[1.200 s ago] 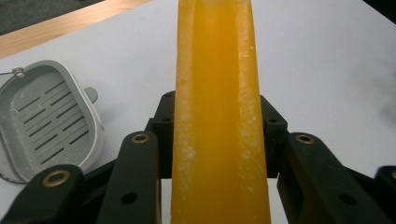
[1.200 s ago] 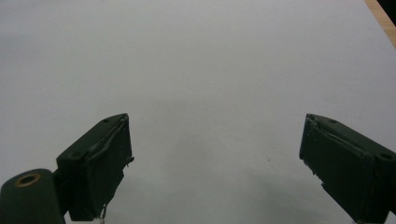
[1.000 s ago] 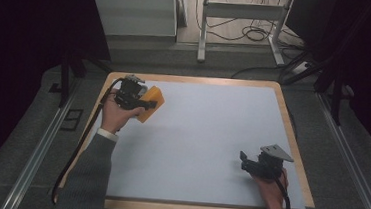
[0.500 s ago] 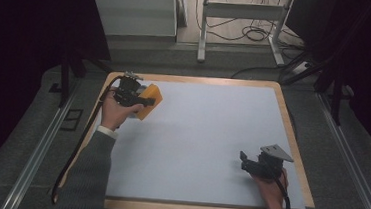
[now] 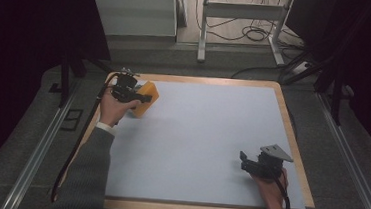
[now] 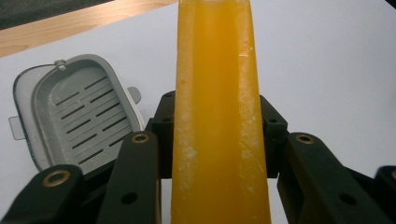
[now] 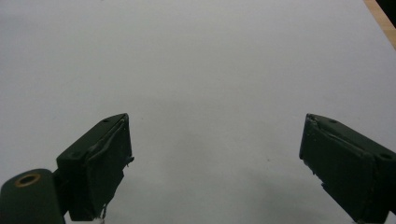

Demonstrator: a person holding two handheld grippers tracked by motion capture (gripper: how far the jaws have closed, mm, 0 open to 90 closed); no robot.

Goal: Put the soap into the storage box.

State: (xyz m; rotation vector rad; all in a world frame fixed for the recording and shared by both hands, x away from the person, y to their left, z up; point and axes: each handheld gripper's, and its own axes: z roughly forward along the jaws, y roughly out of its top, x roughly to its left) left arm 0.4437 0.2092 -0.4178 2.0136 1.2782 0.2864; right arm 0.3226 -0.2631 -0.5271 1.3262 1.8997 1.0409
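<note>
The orange sponge (image 5: 143,98) is a thick, rough-faced block with a crumbly, whitish-flecked edge. It stands on its narrow edge, clamped between the black fingers (image 6: 135,182), near the table's far left corner.

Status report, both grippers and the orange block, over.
Left gripper shut on orange block, near the table's far left corner. Right gripper open, empty, over bare white table. Grey slotted tray beside the block.

Dim room (perhaps carpeted), white table (image 5: 206,136)
</note>
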